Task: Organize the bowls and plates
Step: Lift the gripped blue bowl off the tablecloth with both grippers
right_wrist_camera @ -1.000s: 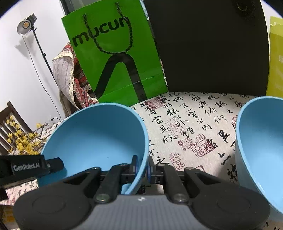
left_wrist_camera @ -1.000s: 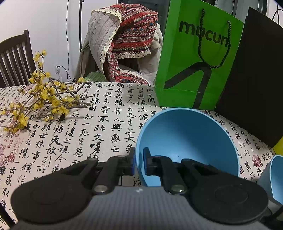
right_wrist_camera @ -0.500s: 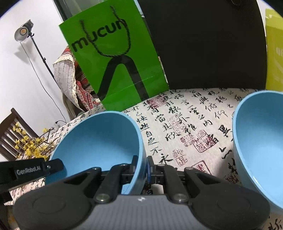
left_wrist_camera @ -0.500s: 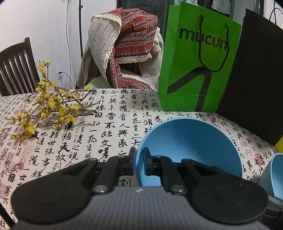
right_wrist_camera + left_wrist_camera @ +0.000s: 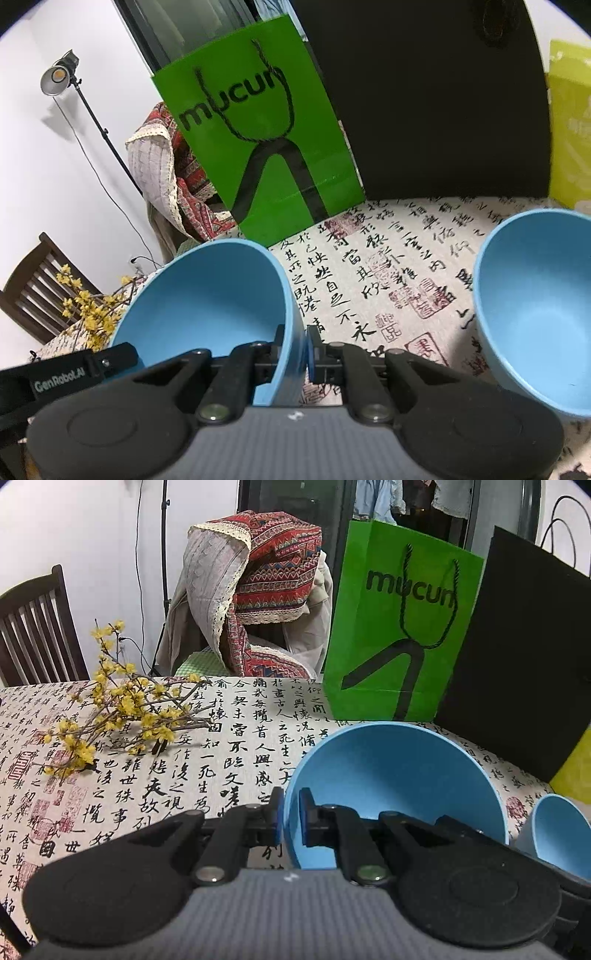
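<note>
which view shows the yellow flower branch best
The left wrist view. There the yellow flower branch lies in full on the calligraphy tablecloth, twigs and blossoms sharp. The right wrist view catches only a small part of it at the far left edge, beside the blue bowl.

This is a home dining room, dressed up a little for filming. The table (image 5: 110, 812) filling the lower half of the frame wears a cloth printed with black calligraphy and red seals. At the upper left stands a dark slatted wooden chair (image 5: 33, 635); another chair at top centre is buried under a patterned throw (image 5: 266, 587). A sprig of yellow blossoms (image 5: 118, 709) lies left of centre, and laundry (image 5: 388, 498) hangs behind the glass door up top. A studio lamp (image 5: 59, 75) stands upper left.
</note>
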Demonstrator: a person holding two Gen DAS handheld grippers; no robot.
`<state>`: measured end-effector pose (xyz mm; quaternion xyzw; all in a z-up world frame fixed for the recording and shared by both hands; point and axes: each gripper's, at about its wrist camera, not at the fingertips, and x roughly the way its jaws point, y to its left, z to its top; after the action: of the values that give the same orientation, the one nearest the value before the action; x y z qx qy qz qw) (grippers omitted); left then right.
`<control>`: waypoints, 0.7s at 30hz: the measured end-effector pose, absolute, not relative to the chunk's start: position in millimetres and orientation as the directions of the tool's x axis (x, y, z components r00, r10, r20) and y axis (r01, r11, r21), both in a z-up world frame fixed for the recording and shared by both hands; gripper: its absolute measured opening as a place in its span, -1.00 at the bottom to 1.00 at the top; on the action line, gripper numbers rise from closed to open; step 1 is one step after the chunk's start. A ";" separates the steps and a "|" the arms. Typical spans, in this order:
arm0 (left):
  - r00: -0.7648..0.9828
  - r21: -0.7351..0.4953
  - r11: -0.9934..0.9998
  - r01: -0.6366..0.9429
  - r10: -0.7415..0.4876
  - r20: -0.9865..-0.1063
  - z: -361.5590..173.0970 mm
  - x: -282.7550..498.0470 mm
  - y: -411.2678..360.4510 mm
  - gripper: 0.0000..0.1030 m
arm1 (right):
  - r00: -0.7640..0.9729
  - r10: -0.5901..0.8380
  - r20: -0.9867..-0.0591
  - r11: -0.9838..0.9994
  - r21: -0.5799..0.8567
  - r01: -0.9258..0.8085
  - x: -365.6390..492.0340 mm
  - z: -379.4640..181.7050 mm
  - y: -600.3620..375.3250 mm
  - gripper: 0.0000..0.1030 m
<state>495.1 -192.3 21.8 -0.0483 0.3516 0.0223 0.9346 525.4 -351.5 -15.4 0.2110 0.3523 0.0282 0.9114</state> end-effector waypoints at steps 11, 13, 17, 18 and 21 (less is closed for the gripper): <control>0.764 -0.068 0.997 -0.043 -0.011 -0.645 38.6 459.4 -192.6 -0.81 | 0.759 0.189 -0.623 0.904 0.413 0.114 488.9 2.8 -352.3 -0.81; 0.762 -0.069 0.997 -0.044 -0.012 -0.647 40.4 454.7 -190.9 -0.81 | 0.762 0.186 -0.621 0.904 0.411 0.114 482.5 6.2 -351.3 -0.81; 0.764 -0.071 0.997 -0.042 -0.014 -0.645 44.2 443.8 -187.3 -0.81 | 0.767 0.188 -0.613 0.902 0.417 0.112 471.7 11.8 -348.3 -0.80; 0.765 -0.072 0.997 -0.041 -0.015 -0.644 45.2 440.6 -186.4 -0.81 | 0.768 0.188 -0.611 0.902 0.417 0.111 468.9 13.1 -347.4 -0.80; 0.762 -0.079 0.996 -0.040 -0.021 -0.647 46.1 432.8 -183.0 -0.81 | 0.772 0.190 -0.607 0.901 0.420 0.108 461.2 15.3 -345.0 -0.79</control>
<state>432.8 -183.0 46.1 -0.0442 0.3447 0.0053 0.9377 461.2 -345.0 15.3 0.2211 0.3372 0.0223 0.9149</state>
